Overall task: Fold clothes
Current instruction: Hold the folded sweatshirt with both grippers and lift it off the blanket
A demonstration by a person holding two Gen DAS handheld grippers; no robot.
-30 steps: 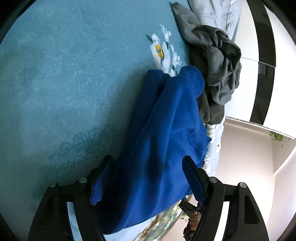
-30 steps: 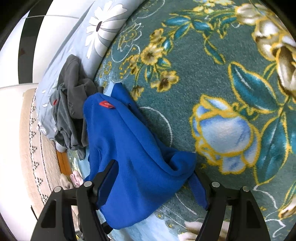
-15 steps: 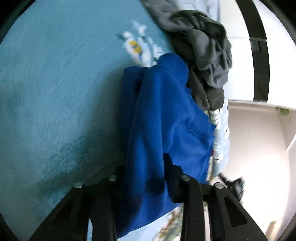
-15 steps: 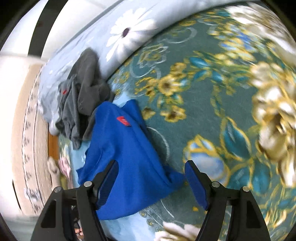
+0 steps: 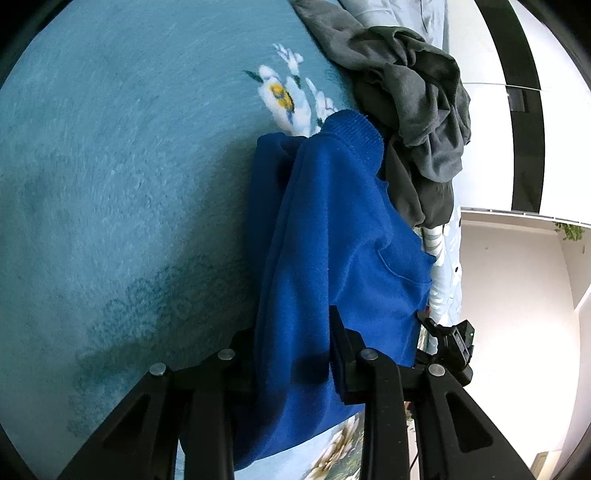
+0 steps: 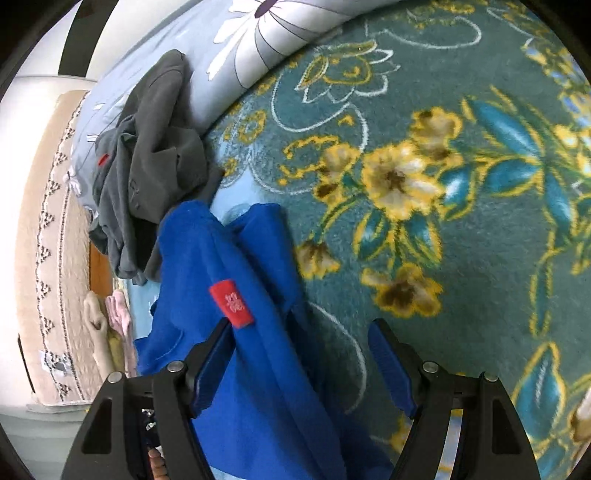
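Left claw (image 5: 291,354) is pinching one blue sweater (image 5: 332,236); right claw (image 6: 303,362) is gaping around it, one grey garment (image 6: 155,162) lying ahead.

Red tag (image 6: 232,303) on blue sweater (image 6: 258,369) — pale marks, unreadable

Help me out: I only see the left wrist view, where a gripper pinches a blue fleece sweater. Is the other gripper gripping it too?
Observer: No. The right gripper is open, with its fingers on either side of a fold of the blue fleece sweater.
Operator: Any marking on the sweater?
Observer: Yes, a small red fabric label sits on that fold, just ahead of the gripper.
Operator: What lies beyond the crumpled grey garment?
Observer: A pale pillow printed with a large white daisy.
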